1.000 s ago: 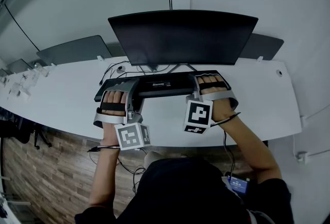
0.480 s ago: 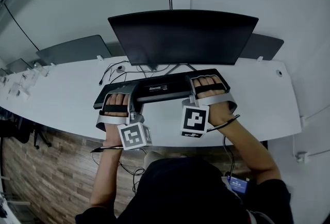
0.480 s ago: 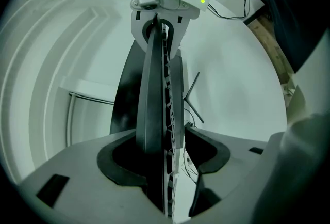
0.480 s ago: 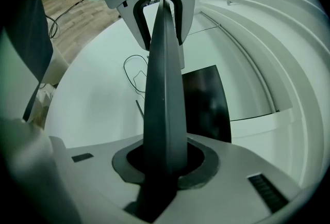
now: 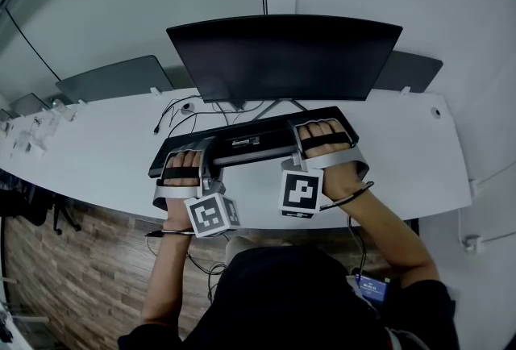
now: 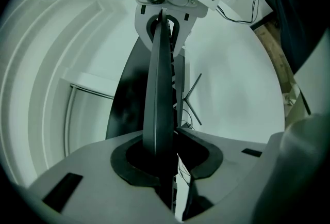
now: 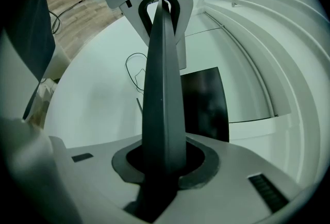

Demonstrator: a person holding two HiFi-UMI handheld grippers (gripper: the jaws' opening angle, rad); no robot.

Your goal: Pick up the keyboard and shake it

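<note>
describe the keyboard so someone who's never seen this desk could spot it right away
On the long white desk stands a wide black monitor. Just in front of it, toward the person, is the keyboard, a long, thin black slab. Unlike the dark panels behind the monitor, it is clamped at one end by the left gripper and at the other by the right gripper.

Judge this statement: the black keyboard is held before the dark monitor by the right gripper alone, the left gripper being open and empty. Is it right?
No. The left gripper is shut on the keyboard too, as the left gripper view shows; the right gripper clamps the other end, before the monitor.
</note>
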